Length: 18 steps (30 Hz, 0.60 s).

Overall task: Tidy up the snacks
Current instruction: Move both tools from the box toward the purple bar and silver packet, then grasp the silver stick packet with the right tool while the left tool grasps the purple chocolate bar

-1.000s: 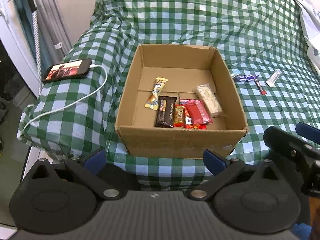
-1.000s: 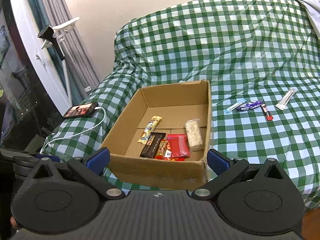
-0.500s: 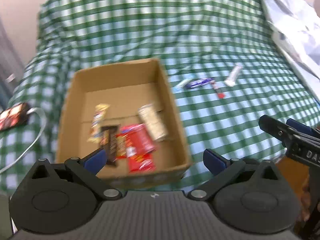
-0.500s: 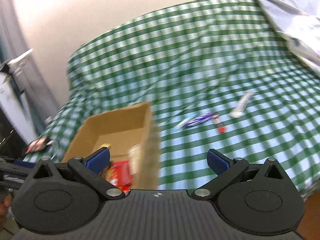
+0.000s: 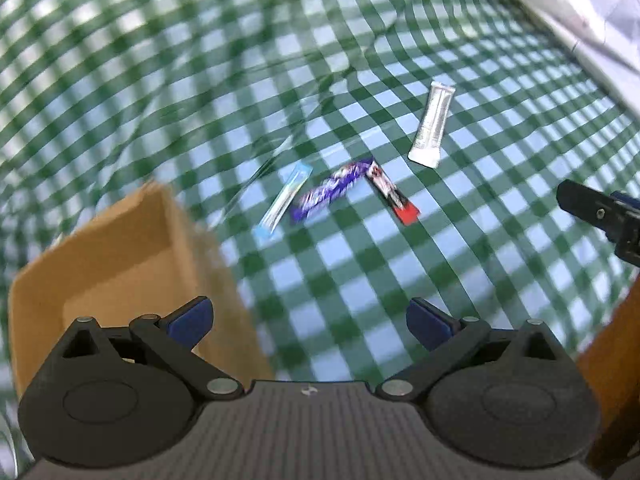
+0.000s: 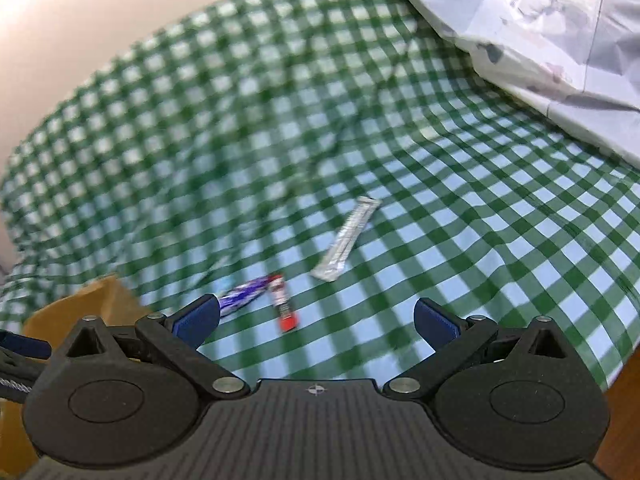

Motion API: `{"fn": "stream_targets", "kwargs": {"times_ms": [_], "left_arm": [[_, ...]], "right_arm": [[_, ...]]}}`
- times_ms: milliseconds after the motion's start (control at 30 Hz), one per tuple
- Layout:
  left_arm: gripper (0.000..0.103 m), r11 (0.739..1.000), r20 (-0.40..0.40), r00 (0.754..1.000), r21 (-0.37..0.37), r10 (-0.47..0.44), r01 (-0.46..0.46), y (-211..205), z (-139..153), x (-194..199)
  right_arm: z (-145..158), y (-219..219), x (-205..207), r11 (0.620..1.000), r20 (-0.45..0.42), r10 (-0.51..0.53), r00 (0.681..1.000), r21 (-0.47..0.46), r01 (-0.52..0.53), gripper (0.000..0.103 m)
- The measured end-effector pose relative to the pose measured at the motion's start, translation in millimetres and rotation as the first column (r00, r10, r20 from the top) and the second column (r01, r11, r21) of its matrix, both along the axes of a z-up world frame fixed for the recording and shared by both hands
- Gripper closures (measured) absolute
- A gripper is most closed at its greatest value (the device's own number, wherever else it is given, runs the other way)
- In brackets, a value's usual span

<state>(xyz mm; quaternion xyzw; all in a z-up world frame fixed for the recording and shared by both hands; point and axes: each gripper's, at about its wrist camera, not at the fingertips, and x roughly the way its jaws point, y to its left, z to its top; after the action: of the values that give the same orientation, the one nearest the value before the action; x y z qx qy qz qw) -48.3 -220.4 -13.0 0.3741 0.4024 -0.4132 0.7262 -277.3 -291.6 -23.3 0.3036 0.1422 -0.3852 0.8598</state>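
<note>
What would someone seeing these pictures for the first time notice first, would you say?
Probably the green checked cloth filling both views, with four slim snack packets loose on it: a silver stick, a red-tipped one, a purple wrapper and a pale blue stick. The cardboard box sits blurred at lower left, and both grippers, left and right, are open and empty.

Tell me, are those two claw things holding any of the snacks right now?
No. The left gripper and the right gripper are both open, with nothing between their fingers. The four snack packets, such as the silver one, lie loose on the checked cloth.
</note>
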Motion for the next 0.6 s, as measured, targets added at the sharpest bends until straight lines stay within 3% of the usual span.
{"fn": "stream_targets", "kwargs": {"times_ms": [300, 533, 600], "left_arm": [[0.0, 0.998, -0.053, 0.998, 0.062, 0.021, -0.018, -113.2, -91.4, 68.2], [0.0, 0.997, -0.127, 0.992, 0.077, -0.015, 0.025, -152.1, -142.5, 88.7], [0.0, 0.997, -0.134, 0.991, 0.061, -0.033, 0.041, -155.1, -147.1, 90.4]], "right_arm": [[-63.9, -131.3, 83.2, 0.995, -0.096, -0.007, 0.995, 0.095, 0.016, 0.001], [-104.8, -208.0, 159.3, 0.992, -0.145, 0.051, 0.988, 0.123, -0.033, 0.0], [-110.8, -215.8, 180.3, 0.998, -0.207, 0.032, 0.978, 0.057, -0.02, 0.0]]}}
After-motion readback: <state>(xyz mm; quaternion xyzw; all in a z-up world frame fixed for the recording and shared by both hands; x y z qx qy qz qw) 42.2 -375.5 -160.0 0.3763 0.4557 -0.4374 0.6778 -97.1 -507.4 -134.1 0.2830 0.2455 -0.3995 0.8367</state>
